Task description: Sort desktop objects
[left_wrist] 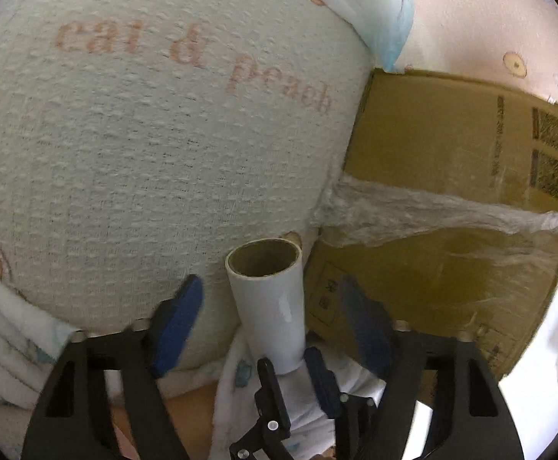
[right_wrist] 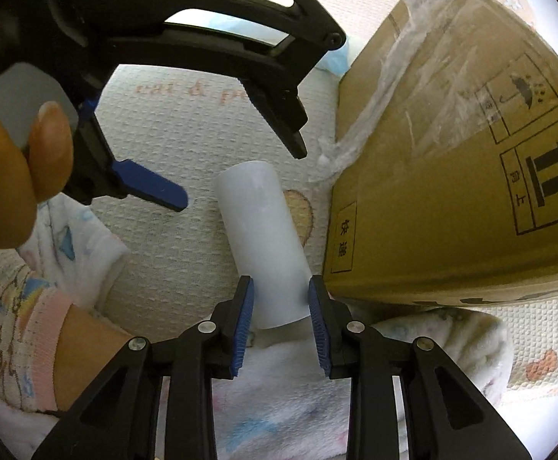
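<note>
tube: white roll [right_wrist: 263, 245] with a brown cardboard core, lying on the bumpy mat [right_wrist: 171, 142], just beside the cardboard box [right_wrist: 451, 191]
right gripper [right_wrist: 281, 322]: blue pads flank the tube's near end; pads look touching its sides, pinching it
left gripper [left_wrist: 275, 318]: jaws spread wide, tube's far end sits between them, pads clear of it
hand [right_wrist: 6, 176]: fingers on the left gripper's handle
fabric [right_wrist: 279, 402]: fleecy printed cloth under the tube's near end
</note>
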